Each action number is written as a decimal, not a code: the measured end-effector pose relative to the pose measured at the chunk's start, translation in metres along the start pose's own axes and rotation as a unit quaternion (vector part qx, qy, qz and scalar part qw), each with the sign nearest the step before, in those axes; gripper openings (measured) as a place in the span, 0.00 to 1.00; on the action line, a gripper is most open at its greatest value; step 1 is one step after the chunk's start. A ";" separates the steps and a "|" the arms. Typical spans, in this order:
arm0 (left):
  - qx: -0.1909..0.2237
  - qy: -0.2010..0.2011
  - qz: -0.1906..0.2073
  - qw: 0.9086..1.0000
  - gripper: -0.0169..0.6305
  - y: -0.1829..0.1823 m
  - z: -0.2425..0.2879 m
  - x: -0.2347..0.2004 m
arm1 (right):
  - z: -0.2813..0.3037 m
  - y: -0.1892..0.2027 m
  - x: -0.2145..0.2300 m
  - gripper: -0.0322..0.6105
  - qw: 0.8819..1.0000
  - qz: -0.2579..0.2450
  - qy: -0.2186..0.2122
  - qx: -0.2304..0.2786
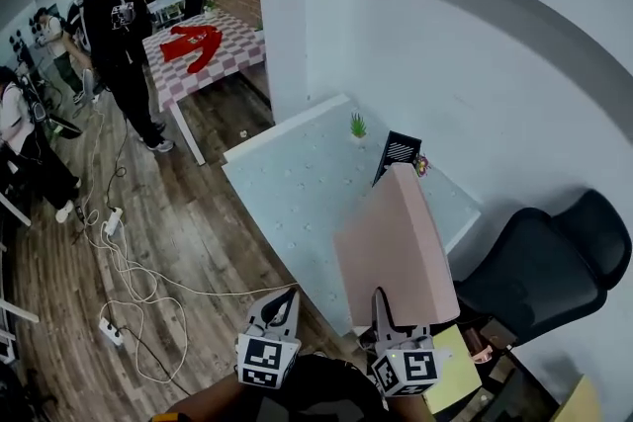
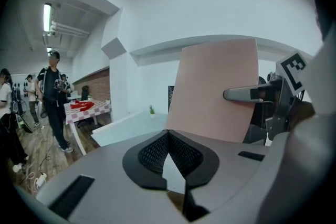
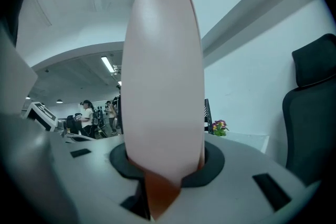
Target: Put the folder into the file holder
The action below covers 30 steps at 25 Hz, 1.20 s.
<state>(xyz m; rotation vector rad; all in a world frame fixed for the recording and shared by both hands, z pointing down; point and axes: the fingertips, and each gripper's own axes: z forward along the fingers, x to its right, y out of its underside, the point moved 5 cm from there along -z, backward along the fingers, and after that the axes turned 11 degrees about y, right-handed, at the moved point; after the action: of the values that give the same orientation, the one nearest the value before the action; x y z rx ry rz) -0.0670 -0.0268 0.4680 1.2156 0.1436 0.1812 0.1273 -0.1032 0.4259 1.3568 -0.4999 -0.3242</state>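
While the left gripper [image 1: 287,295] hangs empty beside it, its fingertips drawn together to a point with nothing between them, the right gripper [image 1: 380,303] has its fingers closed on the lower edge of the pink folder [image 1: 396,237]. The right gripper view shows that edge wedged down between the pads, with the sheet rising tall in front of the lens. From the left gripper view, one right finger [image 2: 247,94] lies flat across the folder's face. The folder is carried in the air, roughly upright, over the near side of the pale table [image 1: 297,188]; it is not in the file holder.

Farther back on the table stands the black file holder [image 1: 398,150], close to the wall, with a small green plant [image 1: 357,125] on one side and a bunch of flowers [image 1: 422,165] on the other. A black office chair [image 1: 539,262] sits to the right of the table. Beyond, across the wooden floor, a checkered table [image 1: 213,54] carries a red garment [image 1: 193,42], and people [image 1: 109,25] stand near it.
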 end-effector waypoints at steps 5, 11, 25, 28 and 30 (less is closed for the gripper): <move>0.003 0.053 0.016 0.998 0.04 -0.018 0.043 -0.027 | 0.024 -0.015 0.007 0.26 0.998 0.004 0.064 0.015; -0.008 0.119 0.024 0.993 0.04 -0.032 0.095 -0.060 | 0.055 -0.035 0.008 0.26 0.991 0.000 0.130 0.027; -0.004 0.247 0.038 0.968 0.04 -0.064 0.186 -0.093 | 0.098 -0.069 0.002 0.26 0.969 -0.018 0.244 0.032; -0.003 0.258 0.041 0.965 0.04 -0.070 0.200 -0.099 | 0.114 -0.071 0.004 0.26 0.967 -0.016 0.252 0.032; -0.004 0.264 0.043 0.964 0.04 -0.072 0.208 -0.103 | 0.124 -0.069 0.007 0.26 0.966 -0.013 0.257 0.033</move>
<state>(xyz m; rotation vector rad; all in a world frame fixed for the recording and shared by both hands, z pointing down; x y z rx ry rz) -0.1201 -0.2643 0.4725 1.1432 0.5533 0.5811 0.0729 -0.2249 0.3754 1.4469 -0.0589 0.0302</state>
